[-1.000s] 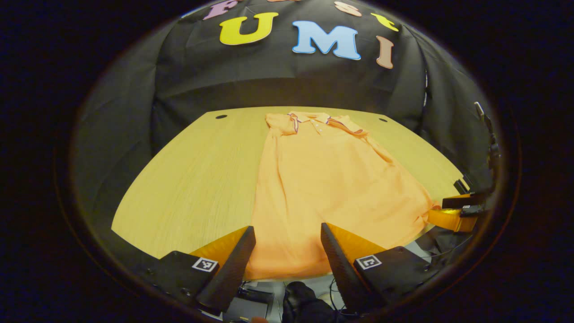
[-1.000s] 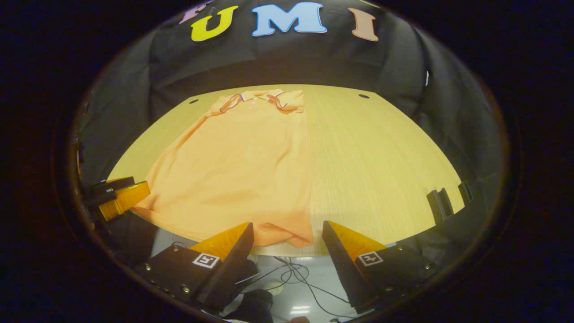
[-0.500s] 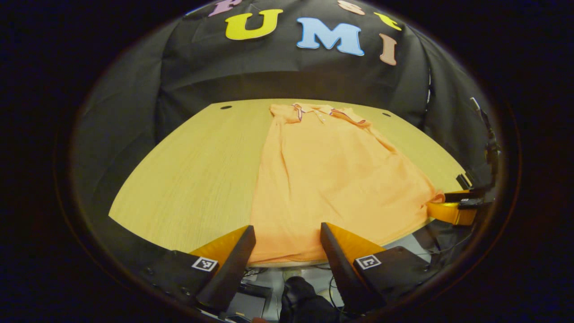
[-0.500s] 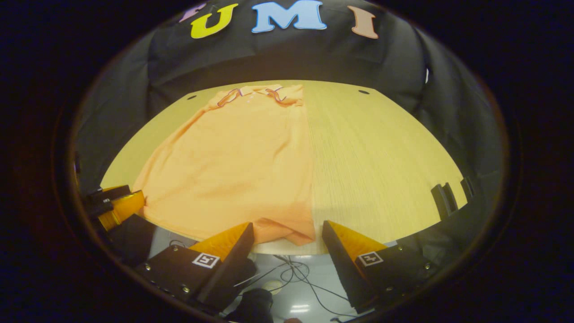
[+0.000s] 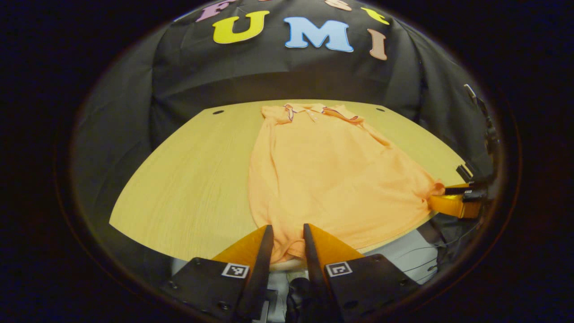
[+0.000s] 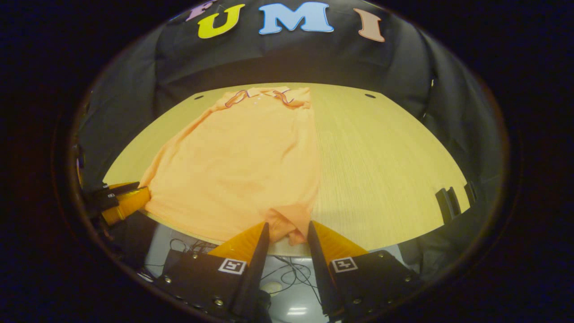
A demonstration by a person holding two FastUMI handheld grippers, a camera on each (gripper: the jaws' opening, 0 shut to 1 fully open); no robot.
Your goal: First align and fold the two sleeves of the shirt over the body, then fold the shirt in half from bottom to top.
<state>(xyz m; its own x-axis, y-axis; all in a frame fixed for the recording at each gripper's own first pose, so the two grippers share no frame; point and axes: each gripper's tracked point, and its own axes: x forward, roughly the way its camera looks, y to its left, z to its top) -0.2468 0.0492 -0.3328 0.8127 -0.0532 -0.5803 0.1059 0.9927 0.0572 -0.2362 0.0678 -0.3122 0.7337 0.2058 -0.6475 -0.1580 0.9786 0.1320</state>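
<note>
An orange polo shirt [image 5: 332, 175] [image 6: 242, 157] lies flat on the wooden table [image 5: 188, 179] [image 6: 381, 170], collar at the far side, hem at the near edge, sleeves tucked in over the body. My left gripper [image 5: 287, 231] is shut on the hem's left corner, where the cloth bunches between its fingers. My right gripper [image 6: 287, 226] is shut on the hem's right corner, which is puckered too. In the left gripper view the right gripper [image 5: 453, 204] shows at the far right by the hem. In the right gripper view the left gripper [image 6: 123, 202] shows at the far left.
Bare tabletop lies on both sides of the shirt. Black clips [image 6: 448, 202] sit on the table's right edge. Small round holes [image 5: 218, 112] [image 6: 370, 95] mark the far corners. Cables [image 6: 291, 269] lie on the floor below the near edge.
Both grippers have gone from wide open to shut, each pinching a corner of the hem. The hem is now gathered and slightly lifted at both corners.
</note>
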